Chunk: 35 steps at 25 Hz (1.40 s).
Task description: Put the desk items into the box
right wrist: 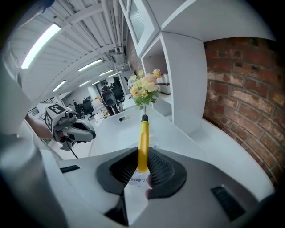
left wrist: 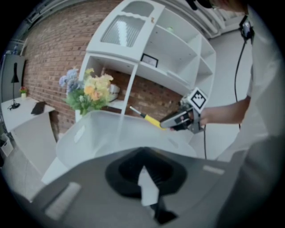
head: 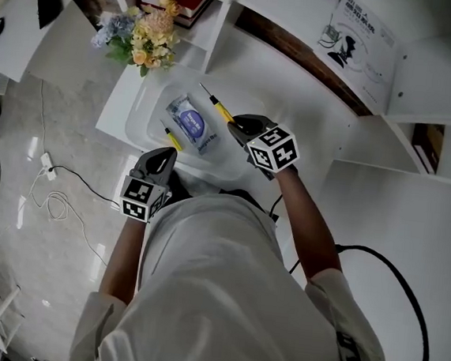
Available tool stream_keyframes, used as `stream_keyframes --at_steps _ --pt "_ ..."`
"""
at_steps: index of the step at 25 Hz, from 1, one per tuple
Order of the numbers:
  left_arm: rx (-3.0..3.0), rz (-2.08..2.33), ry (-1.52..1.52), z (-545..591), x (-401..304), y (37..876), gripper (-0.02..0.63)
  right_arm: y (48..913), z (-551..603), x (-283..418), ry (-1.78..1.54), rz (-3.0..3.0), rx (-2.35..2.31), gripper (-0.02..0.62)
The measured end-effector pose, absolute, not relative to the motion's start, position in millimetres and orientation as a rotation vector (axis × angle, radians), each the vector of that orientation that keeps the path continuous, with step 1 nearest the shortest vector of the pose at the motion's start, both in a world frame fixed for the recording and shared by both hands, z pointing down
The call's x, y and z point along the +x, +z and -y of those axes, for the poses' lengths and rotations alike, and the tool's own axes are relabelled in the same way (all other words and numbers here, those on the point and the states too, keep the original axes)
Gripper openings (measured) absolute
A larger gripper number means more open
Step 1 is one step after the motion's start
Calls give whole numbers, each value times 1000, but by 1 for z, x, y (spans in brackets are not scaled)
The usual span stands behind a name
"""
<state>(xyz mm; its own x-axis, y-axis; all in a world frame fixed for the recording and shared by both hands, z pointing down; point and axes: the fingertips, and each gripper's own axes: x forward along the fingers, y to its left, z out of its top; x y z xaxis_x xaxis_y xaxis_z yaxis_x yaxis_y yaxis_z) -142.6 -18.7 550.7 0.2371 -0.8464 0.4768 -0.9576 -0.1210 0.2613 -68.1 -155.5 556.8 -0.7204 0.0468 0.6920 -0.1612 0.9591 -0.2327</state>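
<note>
A translucent white box point(head: 149, 105) stands on a white desk corner; its wall fills the left gripper view point(left wrist: 89, 133). Inside lie a clear packet with a blue label point(head: 191, 123) and a small yellow pen-like item point(head: 172, 137). My right gripper point(head: 240, 128) is shut on a yellow-handled screwdriver point(head: 221, 109), held over the box's far-right rim with the shaft pointing away. Its ribbed pads point(right wrist: 162, 167) clamp the yellow handle point(right wrist: 143, 142). My left gripper point(head: 164, 159) hovers at the box's near edge with its pads together and nothing between them. It also shows in the right gripper view point(right wrist: 87, 131).
A vase of yellow and blue flowers point(head: 148, 37) stands just behind the box. White shelving point(head: 425, 84) with a red book point(head: 179, 1) and a printed poster point(head: 362, 38) lines the brick wall. Cables point(head: 53, 195) trail over the floor at the left.
</note>
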Motion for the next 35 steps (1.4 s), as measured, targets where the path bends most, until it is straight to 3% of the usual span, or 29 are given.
stream_keyframes --at_steps 22,35 --pt "1892 1702 236 0 -189 560 3 650 118 -133 247 1981 -198 61" --pt "1880 1717 228 -15 -203 558 3 719 113 -127 248 1785 -172 63"
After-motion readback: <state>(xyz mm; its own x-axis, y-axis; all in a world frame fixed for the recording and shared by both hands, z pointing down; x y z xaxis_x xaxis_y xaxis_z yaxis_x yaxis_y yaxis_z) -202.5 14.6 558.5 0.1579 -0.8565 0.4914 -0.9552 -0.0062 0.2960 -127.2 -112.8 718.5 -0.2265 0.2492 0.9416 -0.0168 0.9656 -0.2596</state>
